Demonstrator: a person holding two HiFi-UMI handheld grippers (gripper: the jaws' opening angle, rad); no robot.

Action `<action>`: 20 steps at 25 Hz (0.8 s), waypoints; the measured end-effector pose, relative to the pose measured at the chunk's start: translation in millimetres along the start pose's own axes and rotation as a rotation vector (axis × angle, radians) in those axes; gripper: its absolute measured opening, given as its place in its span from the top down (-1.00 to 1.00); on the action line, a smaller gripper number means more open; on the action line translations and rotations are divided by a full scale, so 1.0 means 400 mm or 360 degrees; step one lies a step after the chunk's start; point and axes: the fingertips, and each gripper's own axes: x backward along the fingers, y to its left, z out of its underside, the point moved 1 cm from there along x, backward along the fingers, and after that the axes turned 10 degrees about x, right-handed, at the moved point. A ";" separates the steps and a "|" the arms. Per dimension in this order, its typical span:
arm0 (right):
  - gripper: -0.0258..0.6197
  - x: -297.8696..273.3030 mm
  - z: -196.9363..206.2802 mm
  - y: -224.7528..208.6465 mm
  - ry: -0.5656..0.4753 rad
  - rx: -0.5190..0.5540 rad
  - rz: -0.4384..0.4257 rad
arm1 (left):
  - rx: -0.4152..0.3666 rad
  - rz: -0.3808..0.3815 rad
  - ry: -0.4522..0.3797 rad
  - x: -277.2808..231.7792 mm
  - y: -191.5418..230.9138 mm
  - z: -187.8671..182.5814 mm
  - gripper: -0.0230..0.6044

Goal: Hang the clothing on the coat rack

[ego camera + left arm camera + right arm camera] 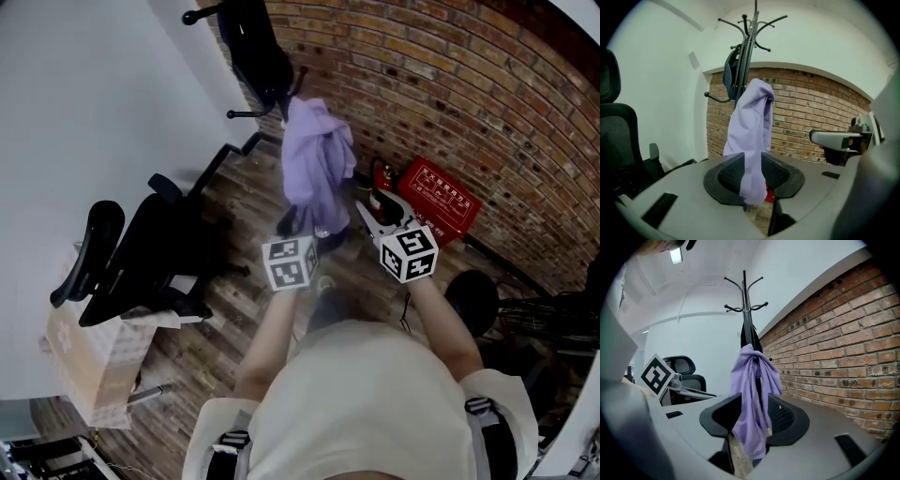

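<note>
The lilac clothing (316,164) is draped over a low hook of the coat rack (246,113), which stands in the corner where the white wall meets the brick wall (487,84). Its long axis runs vertically: the bunched top is caught on the hook, and the narrower loose end points straight down toward the wooden floor (230,309). In the left gripper view the garment (751,136) is seen hanging below the rack's upper hooks (749,28), beside a dark item (729,72) hung on the same pole. The left gripper (752,174) is closed on the garment's lower end, with both ribbed pads lying against the fabric. In the right gripper view the same hanging tail (752,404) is seen between the jaws of the right gripper (752,417), but these are held apart and the cloth hangs slack in the gap. From the head view, both the left gripper (287,225) and the right gripper (373,214) are raised to the bottom of the garment, with a black office chair (141,253) well to the left and a red box (439,199) against the bricks to the right.
</note>
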 end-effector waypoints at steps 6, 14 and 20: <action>0.45 0.054 -0.007 0.035 -0.0036 -0.0005 -0.0028 | -0.0002 -0.0010 -0.0087 0.070 -0.030 -0.008 0.73; 0.47 0.144 -0.037 0.082 -0.0107 0.0029 -0.0051 | 0.0004 -0.0002 -0.0171 0.167 -0.086 0.003 0.82; 0.74 0.211 -0.068 0.118 -0.0163 0.0119 -0.0043 | 0.0050 0.0029 -0.0183 0.226 -0.123 0.028 0.84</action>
